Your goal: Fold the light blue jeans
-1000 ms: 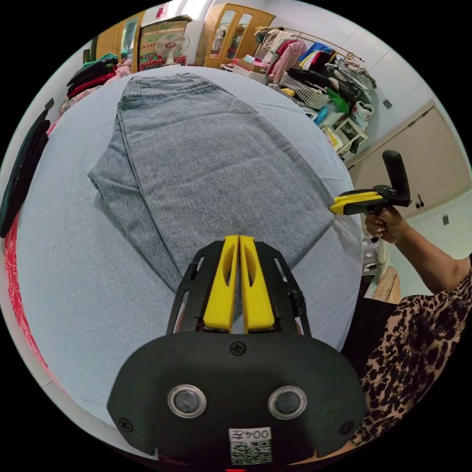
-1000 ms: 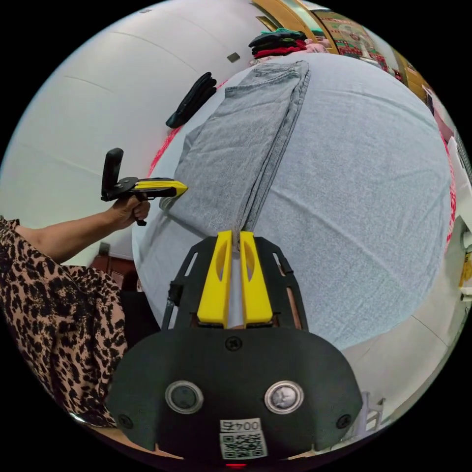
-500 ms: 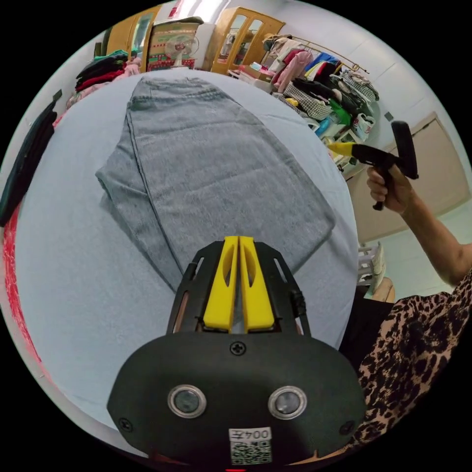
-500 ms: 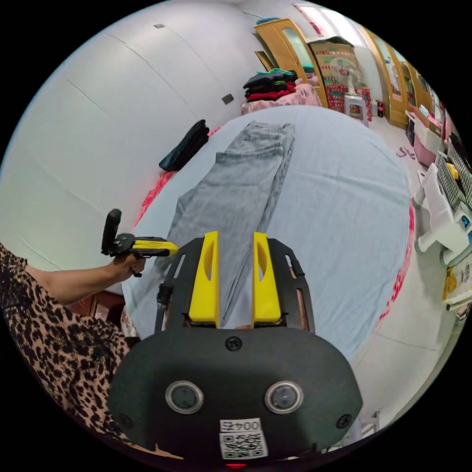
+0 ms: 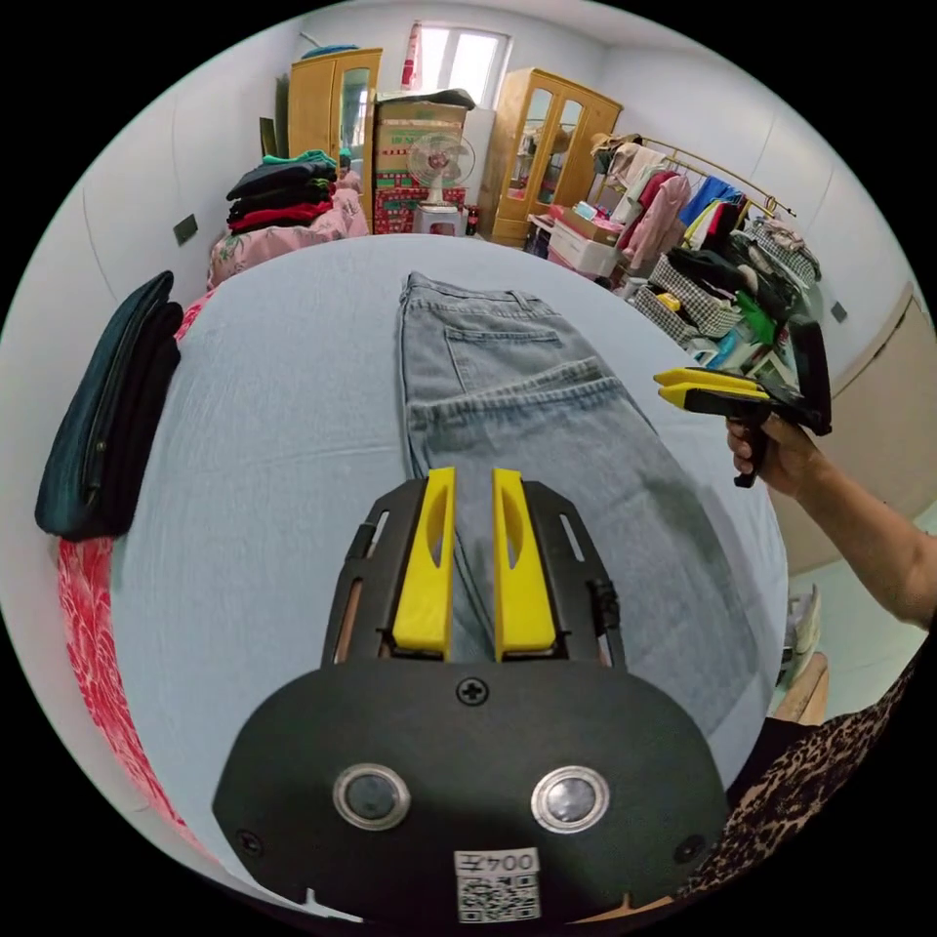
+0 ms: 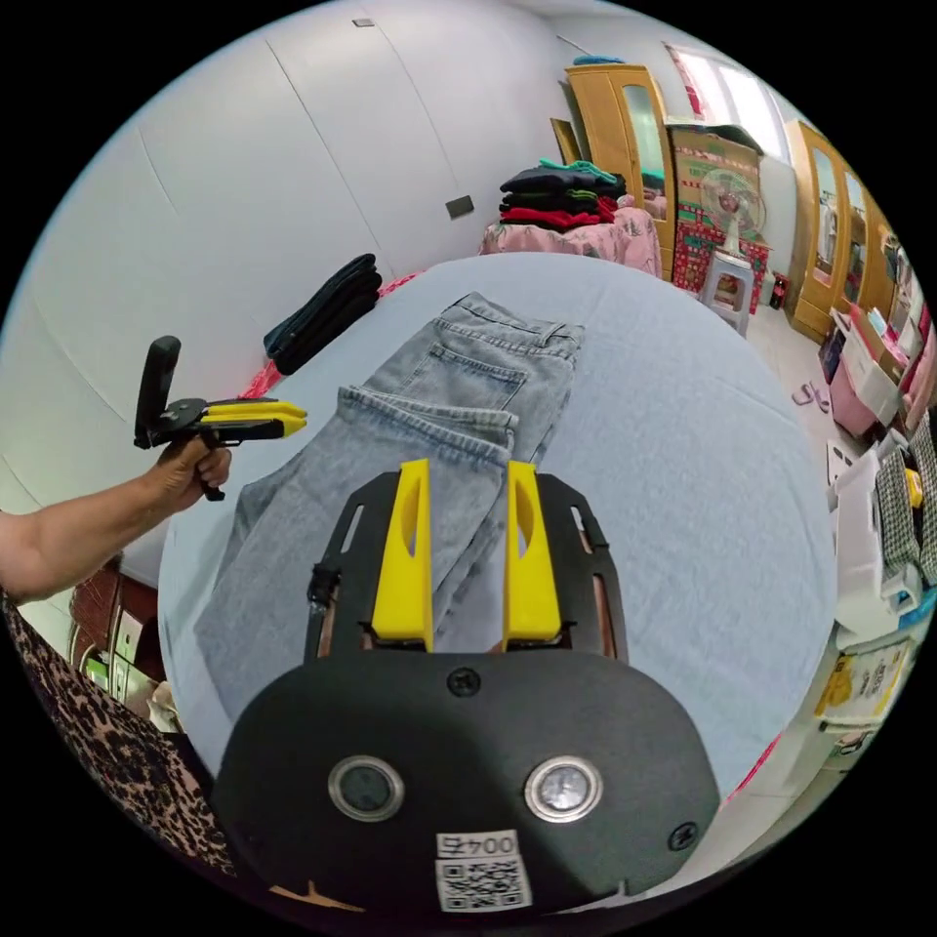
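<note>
The light blue jeans (image 5: 547, 439) lie on the bed, the legs doubled back so the hems rest just short of the back pocket (image 5: 503, 346). My left gripper (image 5: 473, 478) hovers above them, open with a narrow gap and nothing between its jaws. In the right gripper view the same jeans (image 6: 429, 429) stretch from the waistband down to a fold near the bed's edge. My right gripper (image 6: 468, 468) hangs above them, open wide and empty. A hand holds the right gripper (image 5: 698, 388) off the bed's side, and the left gripper (image 6: 259, 418) likewise.
A pale blue sheet (image 5: 264, 410) covers the bed. Dark folded clothes (image 5: 107, 410) lie at its wall side. A stack of folded clothes (image 5: 283, 190) sits beyond the far end. A fan (image 5: 439, 161), wardrobes and a laden clothes rack (image 5: 703, 224) stand behind.
Both grippers were shut on the jeans' hem edge a second ago. The right one opened first, then the left, and both drew back and up from the cloth.
</note>
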{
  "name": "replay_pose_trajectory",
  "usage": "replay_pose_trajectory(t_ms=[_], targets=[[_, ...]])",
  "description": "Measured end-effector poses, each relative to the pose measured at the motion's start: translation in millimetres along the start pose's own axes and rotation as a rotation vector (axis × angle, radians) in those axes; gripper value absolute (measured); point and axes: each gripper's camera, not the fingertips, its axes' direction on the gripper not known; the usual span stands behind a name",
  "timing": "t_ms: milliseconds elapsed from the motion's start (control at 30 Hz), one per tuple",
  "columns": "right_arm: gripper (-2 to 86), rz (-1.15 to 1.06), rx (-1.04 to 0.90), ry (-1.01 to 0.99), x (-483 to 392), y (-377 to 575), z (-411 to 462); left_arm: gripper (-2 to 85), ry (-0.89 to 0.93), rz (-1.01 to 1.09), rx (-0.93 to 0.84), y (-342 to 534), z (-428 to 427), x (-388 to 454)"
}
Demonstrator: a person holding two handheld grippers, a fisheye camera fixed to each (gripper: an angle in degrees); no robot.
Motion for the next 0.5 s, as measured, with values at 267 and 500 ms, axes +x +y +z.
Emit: replay_pose_trajectory(t_ms=[267, 500], targets=[[9.2, -0.082, -0.119, 0.015, 5.4, -38.5, 44.2, 6.9, -0.044, 0.021, -0.042, -35.4, 31.9, -4.2], [4.9, -0.124, -0.134, 0.106, -5.7, -48.5, 52.2, 1.6, -0.075, 0.015, -0.032, -31.7, 31.9, -0.2]])
